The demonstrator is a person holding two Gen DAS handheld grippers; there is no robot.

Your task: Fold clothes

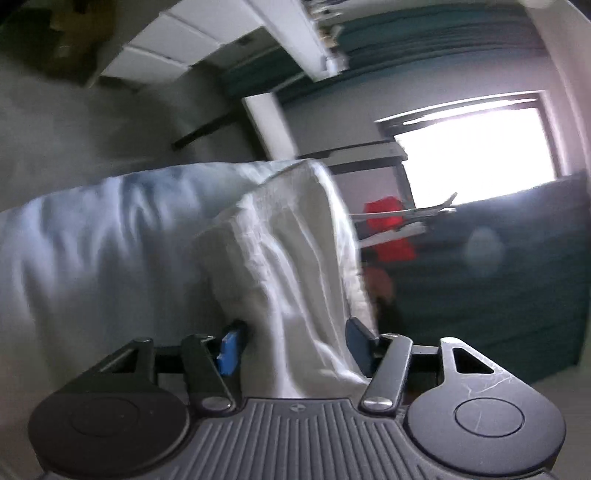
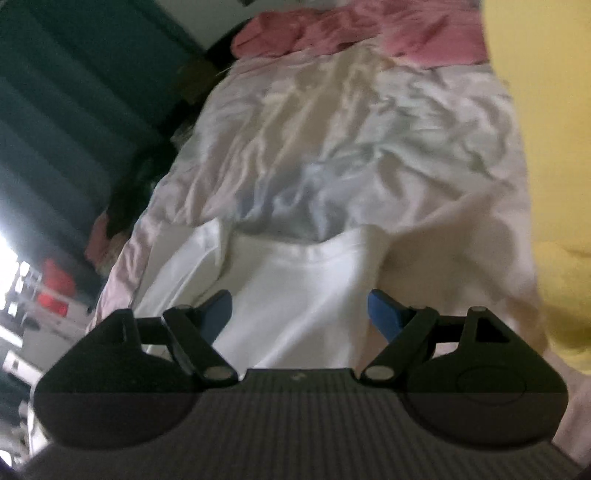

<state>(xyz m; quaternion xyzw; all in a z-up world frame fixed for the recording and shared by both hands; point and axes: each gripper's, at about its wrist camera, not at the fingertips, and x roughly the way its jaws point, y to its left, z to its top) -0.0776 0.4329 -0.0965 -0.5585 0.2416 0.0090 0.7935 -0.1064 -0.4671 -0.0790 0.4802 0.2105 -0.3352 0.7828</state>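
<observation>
the left gripper [image 1: 295,332] points slightly downward at the edge of the bed, tilted so the room leans, its blue-padded jaws half apart with a fold of the white garment [image 1: 295,258] rising between them; whether the pads press on it i cannot tell. the right gripper [image 2: 299,310] angles steeply down over the same white garment [image 2: 291,295], which lies on the pale wrinkled bedsheet [image 2: 369,147], jaws wide and clear of the cloth. pink fabric [image 2: 351,33] sits at the far end, a yellow sleeve [image 2: 546,110] beside it.

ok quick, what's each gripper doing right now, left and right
Left gripper: white garment bunched between the fingers; whether the pads press on it cannot be told.
Right gripper: open, empty, above the white garment.
</observation>
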